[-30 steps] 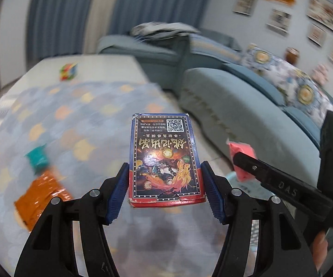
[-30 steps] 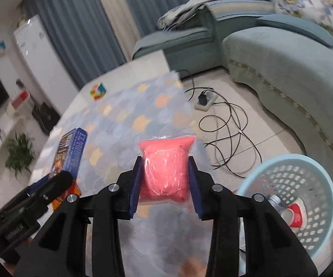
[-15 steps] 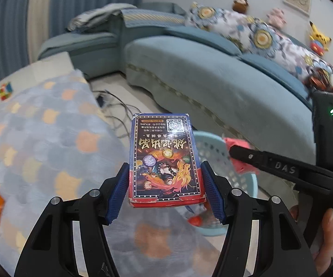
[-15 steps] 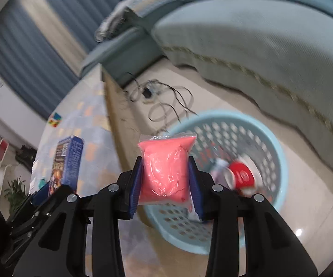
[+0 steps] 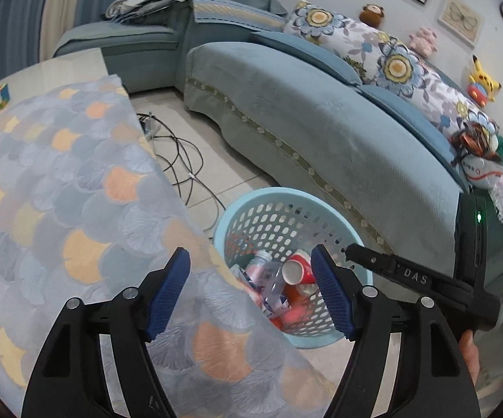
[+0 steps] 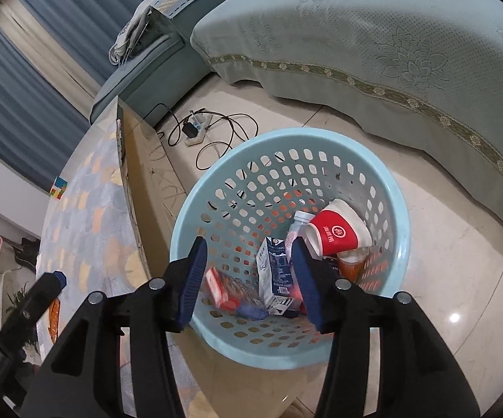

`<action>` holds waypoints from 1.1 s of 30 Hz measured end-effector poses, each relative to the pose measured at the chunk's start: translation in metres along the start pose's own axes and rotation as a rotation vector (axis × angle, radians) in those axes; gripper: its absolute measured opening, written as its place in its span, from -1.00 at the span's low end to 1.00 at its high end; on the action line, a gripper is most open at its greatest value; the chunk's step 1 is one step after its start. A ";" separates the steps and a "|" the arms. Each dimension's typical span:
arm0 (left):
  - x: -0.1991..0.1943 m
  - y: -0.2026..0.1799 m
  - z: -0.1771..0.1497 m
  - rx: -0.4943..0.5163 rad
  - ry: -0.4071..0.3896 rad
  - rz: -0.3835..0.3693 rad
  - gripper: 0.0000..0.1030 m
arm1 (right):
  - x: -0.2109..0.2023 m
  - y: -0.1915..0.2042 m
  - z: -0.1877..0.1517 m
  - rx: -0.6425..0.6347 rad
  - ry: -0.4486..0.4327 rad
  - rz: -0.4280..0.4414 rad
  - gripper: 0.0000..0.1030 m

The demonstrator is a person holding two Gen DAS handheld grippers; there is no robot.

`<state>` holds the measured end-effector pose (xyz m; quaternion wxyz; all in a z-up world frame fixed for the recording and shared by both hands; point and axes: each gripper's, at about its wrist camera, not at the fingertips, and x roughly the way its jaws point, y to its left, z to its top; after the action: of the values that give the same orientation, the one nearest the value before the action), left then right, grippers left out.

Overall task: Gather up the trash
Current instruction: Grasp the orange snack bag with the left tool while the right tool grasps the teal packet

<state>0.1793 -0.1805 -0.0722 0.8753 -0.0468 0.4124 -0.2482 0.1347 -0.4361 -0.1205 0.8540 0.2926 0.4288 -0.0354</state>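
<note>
Home living room: sofa (image 5: 321,139), curtains (image 6: 24,80), plush toys (image 5: 481,80).

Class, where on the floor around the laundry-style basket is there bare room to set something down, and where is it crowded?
Bare tile lies between the blue basket and the sofa, running toward the lower right of the right wrist view. It is crowded behind the basket, where cables and a power strip lie, and tight against the table side.

— What and where?
— Pale blue perforated basket (image 6: 396,209), upright on floor beside table edge.
— Inside?
— Red paper cup (image 6: 335,233) tipped sideways, blue-white carton (image 6: 274,268), red packet (image 6: 218,287), clear bottle (image 5: 275,280).
</note>
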 end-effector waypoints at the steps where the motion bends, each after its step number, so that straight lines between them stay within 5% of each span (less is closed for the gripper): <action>1: -0.001 0.002 0.000 -0.005 -0.004 0.001 0.36 | 0.001 0.001 -0.001 -0.002 0.003 0.005 -0.09; 8: -0.026 0.010 0.007 -0.029 -0.051 -0.004 0.33 | -0.008 0.030 -0.009 -0.086 -0.026 0.004 -0.09; 17: -0.085 0.052 0.008 -0.087 -0.132 0.049 0.33 | -0.026 0.118 -0.020 -0.285 -0.085 0.085 -0.09; 27: -0.160 0.178 -0.014 -0.335 -0.217 0.262 0.36 | 0.000 0.238 -0.068 -0.546 -0.065 0.166 -0.09; 33: -0.171 0.251 -0.039 -0.508 -0.209 0.332 0.37 | 0.039 0.302 -0.098 -0.666 -0.056 0.200 -0.09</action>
<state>0.1581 0.1244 -0.0502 0.9018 -0.2213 0.3710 0.0149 0.1834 -0.1272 -0.0540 0.9132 0.0374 0.3627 0.1822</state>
